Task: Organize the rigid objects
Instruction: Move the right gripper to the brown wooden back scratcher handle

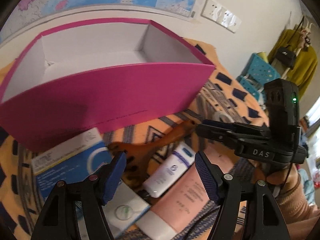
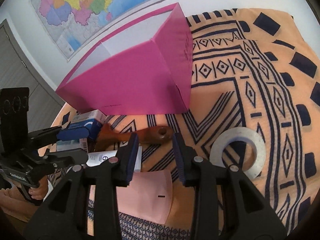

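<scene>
Pink tube (image 2: 146, 196) lies under open, empty right gripper (image 2: 155, 156); left gripper (image 1: 160, 177) open, empty; magenta box (image 1: 112, 92) waits for items.

One pink box (image 1: 112, 92), open at the top, stands beyond the fingers in both views. Two tubes lie below the left fingers: one white tube (image 1: 170, 172) and one pink tube (image 1: 180, 202). Two cartons sit left of those fingers: one blue-and-white carton (image 1: 66, 160) and one small white carton (image 1: 128, 214), the latter partly hidden. One brown wooden brush (image 2: 138, 136) lies just past the right fingers. One roll of white tape (image 2: 240, 150) lies to their right. One patterned orange cloth (image 2: 280, 100) covers the tabletop. Two grippers show, each with two fingers. One map (image 2: 84, 6) hangs on the wall
</scene>
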Action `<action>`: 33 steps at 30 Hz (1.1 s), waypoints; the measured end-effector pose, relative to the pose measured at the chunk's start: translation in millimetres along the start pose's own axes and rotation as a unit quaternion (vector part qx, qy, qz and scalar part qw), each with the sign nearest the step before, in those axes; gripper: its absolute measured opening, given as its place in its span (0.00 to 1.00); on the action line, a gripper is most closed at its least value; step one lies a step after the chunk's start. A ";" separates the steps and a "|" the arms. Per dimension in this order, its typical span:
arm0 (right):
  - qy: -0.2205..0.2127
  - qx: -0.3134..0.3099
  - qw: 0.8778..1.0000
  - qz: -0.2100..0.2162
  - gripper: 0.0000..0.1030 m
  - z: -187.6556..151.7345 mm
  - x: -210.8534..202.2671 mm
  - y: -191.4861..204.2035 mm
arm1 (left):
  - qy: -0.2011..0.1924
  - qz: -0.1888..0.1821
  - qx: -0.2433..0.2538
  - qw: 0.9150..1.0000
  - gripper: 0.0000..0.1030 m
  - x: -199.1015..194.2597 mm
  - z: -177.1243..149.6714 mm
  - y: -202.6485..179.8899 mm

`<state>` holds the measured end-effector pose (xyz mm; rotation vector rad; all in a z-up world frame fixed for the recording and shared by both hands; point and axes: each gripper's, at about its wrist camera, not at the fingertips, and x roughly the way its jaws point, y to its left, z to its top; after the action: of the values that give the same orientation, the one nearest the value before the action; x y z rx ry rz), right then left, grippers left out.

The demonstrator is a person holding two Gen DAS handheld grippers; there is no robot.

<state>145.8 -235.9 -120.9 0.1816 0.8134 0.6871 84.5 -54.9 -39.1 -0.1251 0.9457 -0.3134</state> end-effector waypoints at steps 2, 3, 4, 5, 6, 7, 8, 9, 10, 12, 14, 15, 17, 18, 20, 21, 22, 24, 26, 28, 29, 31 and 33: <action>0.001 0.001 1.000 -0.005 0.37 -0.7 3.4 -0.6 | 0.001 0.010 -0.001 1.000 0.71 -1.3 0.1 3.5; 0.001 0.002 1.000 -0.007 0.37 -0.7 5.4 -1.0 | 0.001 0.013 -0.003 1.000 0.71 -1.5 0.6 5.5; 0.001 0.003 1.000 -0.008 0.37 -0.4 7.7 -1.4 | 0.001 0.020 -0.005 1.000 0.71 -1.9 0.9 7.4; 0.001 0.004 1.000 -0.009 0.37 0.1 9.7 -1.6 | 0.002 0.024 -0.006 1.000 0.71 -2.3 0.9 9.1; 0.003 0.005 1.000 -0.011 0.37 0.6 11.9 -2.1 | 0.003 0.028 -0.009 1.000 0.71 -2.7 1.1 10.8; 0.005 0.008 1.000 -0.010 0.37 1.3 15.2 -2.6 | 0.007 0.030 -0.012 0.999 0.71 -2.8 1.1 13.2; 0.005 0.006 1.000 -0.009 0.37 1.6 16.6 -2.0 | 0.011 0.030 -0.015 0.999 0.71 -2.0 0.7 15.2; 0.007 0.001 1.000 -0.008 0.37 2.0 17.8 -0.1 | 0.016 0.027 -0.018 0.999 0.71 -1.2 0.0 17.6; 0.008 -0.004 1.000 -0.010 0.37 2.3 18.8 2.0 | 0.018 0.021 -0.020 0.999 0.71 -0.9 -1.1 19.1; 0.010 -0.007 1.000 -0.008 0.36 2.5 20.2 3.1 | 0.015 0.009 -0.015 1.000 0.71 -3.2 -2.3 17.5; 0.009 0.004 1.000 -0.003 0.29 3.1 20.0 -1.4 | 0.009 -0.008 -0.008 1.000 0.71 -6.3 -2.5 12.5; 0.009 0.010 1.000 0.002 0.29 3.1 19.7 -3.8 | 0.007 -0.016 -0.004 1.000 0.71 -7.7 -2.1 10.0; 0.005 0.021 1.000 0.009 0.24 2.9 17.8 -8.7 | 0.000 -0.026 0.008 1.000 0.71 -9.7 -1.4 4.0; 0.004 0.021 1.000 0.009 0.24 2.9 17.3 -9.3 | 0.000 -0.028 0.011 1.000 0.71 -9.0 -0.9 2.3; 0.004 0.022 1.000 0.007 0.24 3.0 16.6 -9.9 | 0.010 -0.032 0.009 0.999 0.71 -3.1 -0.3 2.2; 0.003 0.021 1.000 0.003 0.24 3.2 16.1 -9.8 | 0.015 -0.032 0.005 0.999 0.71 -0.3 -0.7 3.5; 0.001 0.020 1.000 -0.002 0.24 3.3 15.2 -9.5 | 0.025 -0.029 0.001 0.999 0.71 3.8 -1.5 5.3; -0.003 0.016 1.000 -0.017 0.22 4.4 13.3 -9.6 | 0.033 -0.026 -0.003 0.999 0.71 6.8 -3.9 7.6; -0.006 0.015 0.999 -0.046 0.12 4.7 11.0 -12.2 | 0.033 -0.017 -0.001 0.999 0.71 6.9 -4.4 7.2; 0.000 0.033 0.998 -0.045 0.11 4.2 11.2 -22.4 | 0.034 -0.018 -0.004 0.999 0.71 6.9 -3.7 8.5; -0.001 0.039 0.998 -0.042 0.11 4.2 9.3 -25.8 | 0.035 -0.020 -0.006 0.999 0.71 7.4 -3.1 9.0; -0.005 0.024 0.999 -0.045 0.11 3.9 5.5 -22.1 | 0.039 -0.018 -0.007 0.999 0.71 9.0 -1.6 9.5; -0.011 0.018 0.999 -0.027 0.11 3.8 2.8 -14.9 | 0.046 -0.009 -0.003 0.999 0.71 12.0 0.1 8.7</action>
<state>157.3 -245.2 -125.9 0.1995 0.8067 0.6183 93.0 -50.5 -50.5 -0.1261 1.0373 -0.3339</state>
